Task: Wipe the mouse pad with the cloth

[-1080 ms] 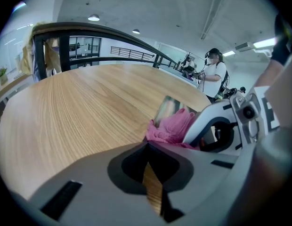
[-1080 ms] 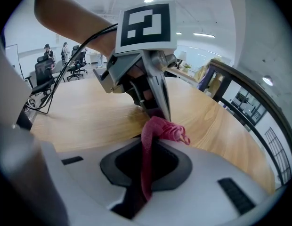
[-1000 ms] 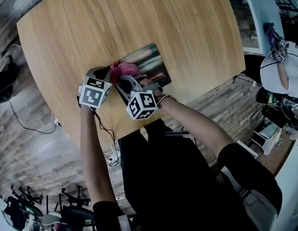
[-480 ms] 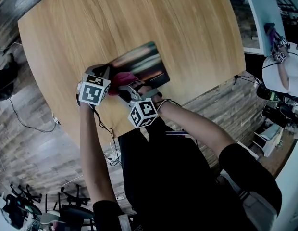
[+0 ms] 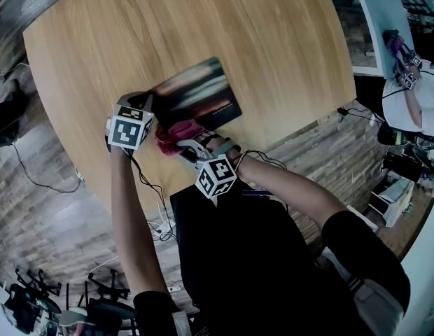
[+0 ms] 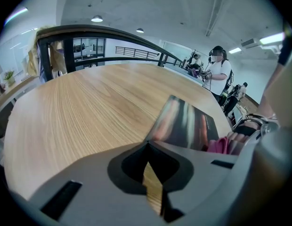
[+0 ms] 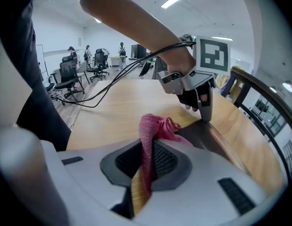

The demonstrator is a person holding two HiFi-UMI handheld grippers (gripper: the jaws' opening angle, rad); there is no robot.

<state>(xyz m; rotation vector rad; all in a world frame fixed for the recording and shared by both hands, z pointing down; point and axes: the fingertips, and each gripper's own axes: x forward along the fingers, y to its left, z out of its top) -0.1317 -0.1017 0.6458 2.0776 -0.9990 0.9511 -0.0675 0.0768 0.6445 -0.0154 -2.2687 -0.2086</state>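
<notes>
A dark mouse pad [image 5: 199, 93] with blurred colour streaks lies on the round wooden table [image 5: 273, 40]. My left gripper [image 5: 148, 99] is shut, and its tips rest on the pad's near-left corner [image 7: 206, 121]. In the left gripper view the jaws meet right at that corner [image 6: 147, 142]. My right gripper [image 5: 180, 144] is shut on a pink cloth [image 5: 176, 130]. The cloth [image 7: 155, 128] bunches out of the jaws at the pad's near-left edge, just beside the left gripper [image 7: 205, 100]. The pink cloth [image 6: 219, 145] also shows at the right of the left gripper view.
The table's near edge [image 5: 203, 180] runs just under my right hand. A black cable [image 7: 113, 86] trails from the left gripper over the table. Office chairs [image 7: 70, 74] stand beyond the table, and a person in a white shirt [image 6: 220, 76] stands at the far side.
My right gripper has drawn the pink cloth down and left across the pad, from its middle to its near-left edge. The left gripper stays at the pad's corner.
</notes>
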